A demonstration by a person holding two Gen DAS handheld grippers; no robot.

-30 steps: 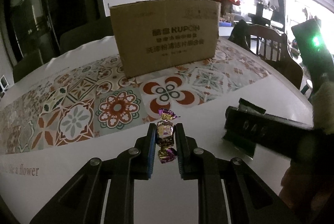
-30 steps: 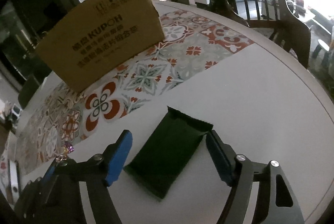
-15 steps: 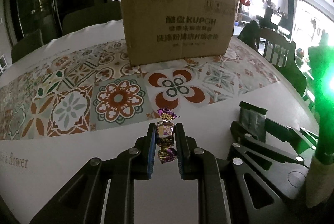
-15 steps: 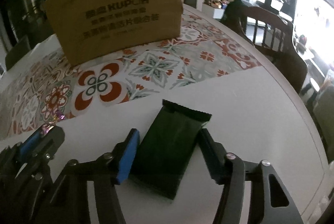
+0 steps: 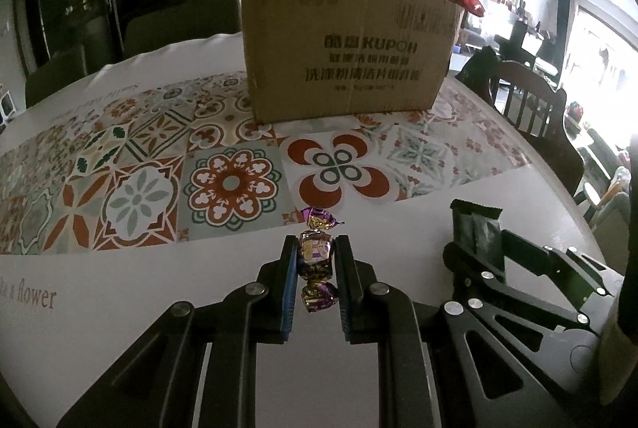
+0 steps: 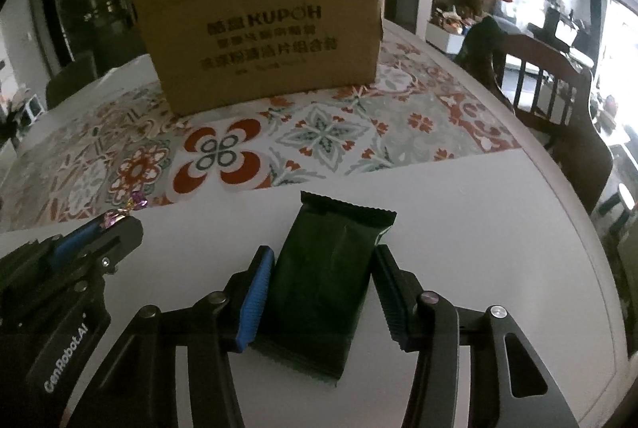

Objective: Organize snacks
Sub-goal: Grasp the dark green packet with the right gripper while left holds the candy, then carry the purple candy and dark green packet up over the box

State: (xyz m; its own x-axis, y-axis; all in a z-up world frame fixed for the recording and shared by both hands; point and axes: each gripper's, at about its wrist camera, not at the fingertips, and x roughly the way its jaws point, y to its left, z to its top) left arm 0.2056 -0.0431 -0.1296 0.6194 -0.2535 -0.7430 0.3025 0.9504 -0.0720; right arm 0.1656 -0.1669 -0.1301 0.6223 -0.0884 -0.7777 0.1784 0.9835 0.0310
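My left gripper (image 5: 316, 248) is shut on a purple and gold wrapped candy (image 5: 316, 253), held just above the white table. The candy's twisted ends stick out front and back. My right gripper (image 6: 322, 256) is shut on a dark green snack packet (image 6: 327, 280), with both pads against its long sides. The packet (image 5: 476, 230) and right gripper also show at the right of the left wrist view. A brown cardboard box (image 5: 343, 49) printed KUPOH stands upright at the back of the table; it also shows in the right wrist view (image 6: 263, 37).
A patterned tile runner (image 5: 223, 165) crosses the round white table (image 6: 498, 220) in front of the box. Wooden chairs (image 6: 558, 81) stand at the right edge. The left gripper's body (image 6: 67, 268) sits close at the lower left of the right wrist view.
The right gripper has closed in on the green packet, from wide apart to touching its sides. Both grippers have turned to face the box more squarely. The left keeps its candy.
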